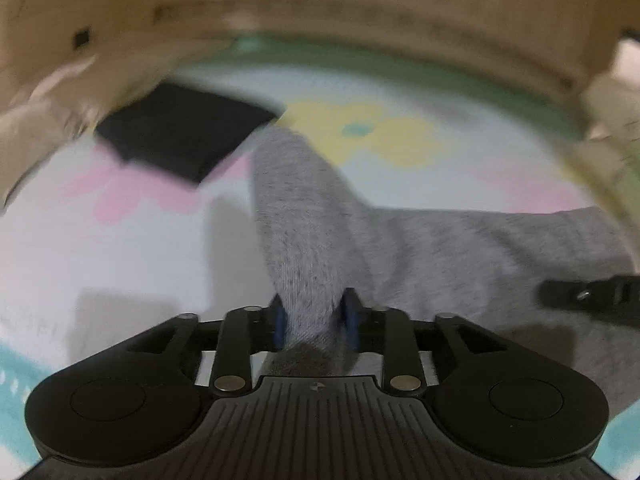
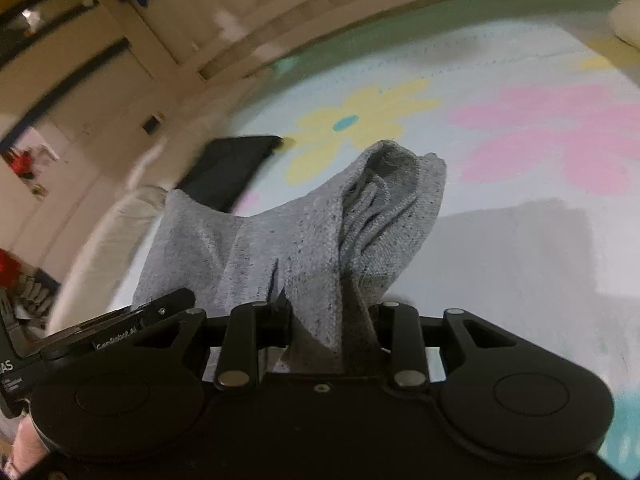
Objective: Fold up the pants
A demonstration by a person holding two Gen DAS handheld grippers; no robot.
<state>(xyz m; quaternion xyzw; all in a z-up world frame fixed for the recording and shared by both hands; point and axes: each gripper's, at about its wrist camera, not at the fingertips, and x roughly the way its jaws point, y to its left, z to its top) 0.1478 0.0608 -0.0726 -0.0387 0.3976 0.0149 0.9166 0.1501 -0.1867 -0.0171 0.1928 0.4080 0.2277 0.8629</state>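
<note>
The grey knit pants (image 1: 460,248) hang between both grippers above a pale flowered sheet (image 1: 120,248). My left gripper (image 1: 314,316) is shut on a bunched fold of the pants, which rises away from its blue pads (image 1: 280,322). In the right wrist view, my right gripper (image 2: 332,320) is shut on the pants (image 2: 304,232), with a ribbed cuff or hem drooping forward. The right gripper's tip shows at the right edge of the left wrist view (image 1: 588,296). The left gripper's body shows at lower left of the right wrist view (image 2: 120,328).
A folded black garment (image 1: 184,132) lies on the sheet at the far left, also in the right wrist view (image 2: 232,168). A wooden bed frame (image 1: 360,12) curves behind. A pale pillow (image 2: 108,248) lies at the left. The sheet (image 2: 520,260) spreads to the right.
</note>
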